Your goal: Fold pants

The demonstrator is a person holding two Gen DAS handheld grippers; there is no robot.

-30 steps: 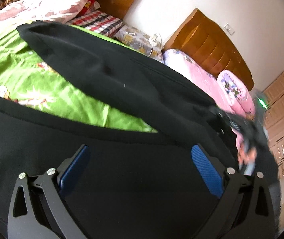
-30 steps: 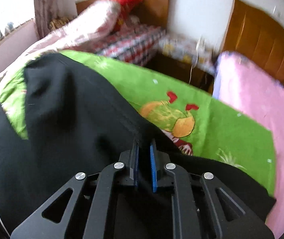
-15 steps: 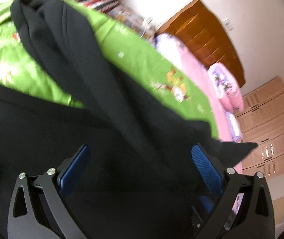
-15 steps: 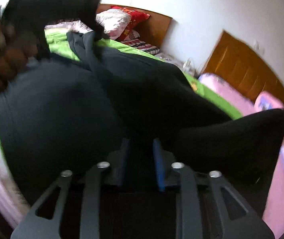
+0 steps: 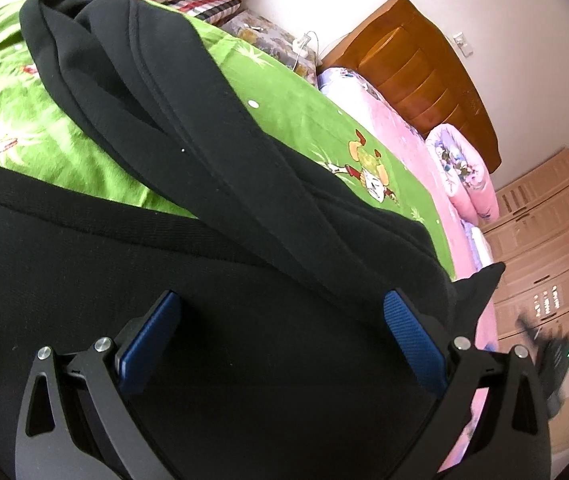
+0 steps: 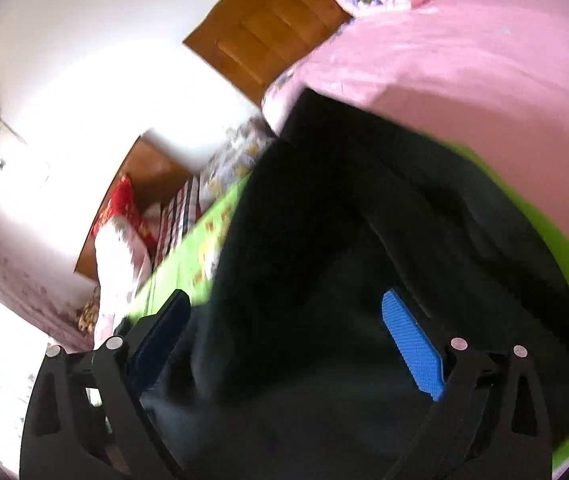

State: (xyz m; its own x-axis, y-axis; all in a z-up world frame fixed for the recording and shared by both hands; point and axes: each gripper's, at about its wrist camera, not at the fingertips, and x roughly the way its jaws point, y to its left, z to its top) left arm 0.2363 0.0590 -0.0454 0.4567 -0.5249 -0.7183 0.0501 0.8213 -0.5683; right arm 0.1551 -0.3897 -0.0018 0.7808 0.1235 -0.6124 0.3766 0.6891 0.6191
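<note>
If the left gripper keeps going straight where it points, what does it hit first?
Most likely the black pants: the left gripper stands open directly over that fabric, though how close is unclear.

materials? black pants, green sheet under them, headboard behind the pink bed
Black pants: thick matte knit, likely fleece or sweatpant jersey; soft rolled folds, ribbed band, stitched seams.
Green sheet: thin woven printed fabric, probably cotton or a blend; flat, faint sheen, cartoon print.
Headboard: orange-brown wood or veneer, glossy lacquer; highlights on the stepped panels. Solid or veneer cannot be told.
</note>
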